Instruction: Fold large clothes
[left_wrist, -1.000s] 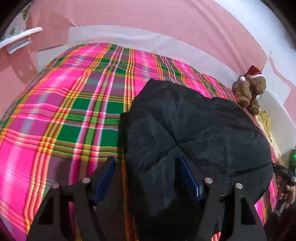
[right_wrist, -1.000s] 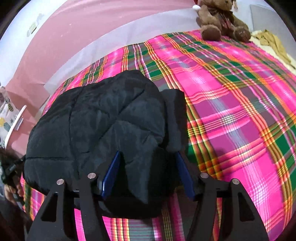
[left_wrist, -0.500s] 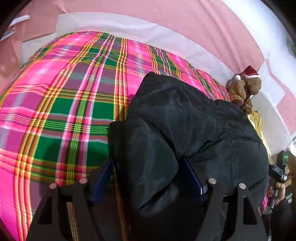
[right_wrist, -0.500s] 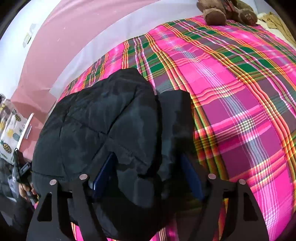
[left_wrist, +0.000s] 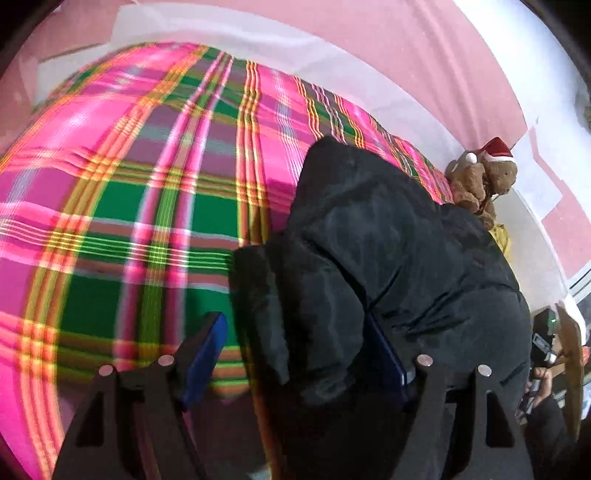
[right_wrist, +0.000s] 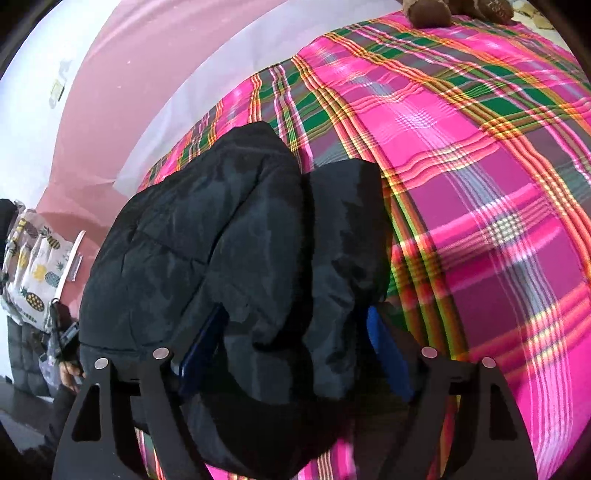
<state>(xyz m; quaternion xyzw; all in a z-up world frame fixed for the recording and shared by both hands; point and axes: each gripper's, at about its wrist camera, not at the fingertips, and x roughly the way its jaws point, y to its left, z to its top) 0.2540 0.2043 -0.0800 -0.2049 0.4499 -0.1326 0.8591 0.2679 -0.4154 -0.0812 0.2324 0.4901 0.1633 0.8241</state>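
A black padded jacket (left_wrist: 388, 258) lies bunched on a bed with a pink and green plaid cover (left_wrist: 129, 184). My left gripper (left_wrist: 295, 343) stands with its jaws wide apart, and a thick fold of the jacket's edge fills the gap between the blue pads (left_wrist: 205, 354). In the right wrist view the jacket (right_wrist: 207, 240) fills the lower left. My right gripper (right_wrist: 291, 347) is likewise spread wide around a bulky fold, its blue pads (right_wrist: 384, 350) partly buried in the fabric. Whether either pad presses the fabric is hidden.
A brown teddy bear with a Santa hat (left_wrist: 484, 181) sits at the bed's far edge by the pink wall (left_wrist: 369, 44). A pineapple-print cloth (right_wrist: 33, 266) hangs at the left of the right wrist view. Bare plaid cover (right_wrist: 480, 184) extends to the right.
Both grippers have pushed forward and lifted the near edge of the jacket, which has bunched up and rolled toward the far side. The jaws stayed wide apart.
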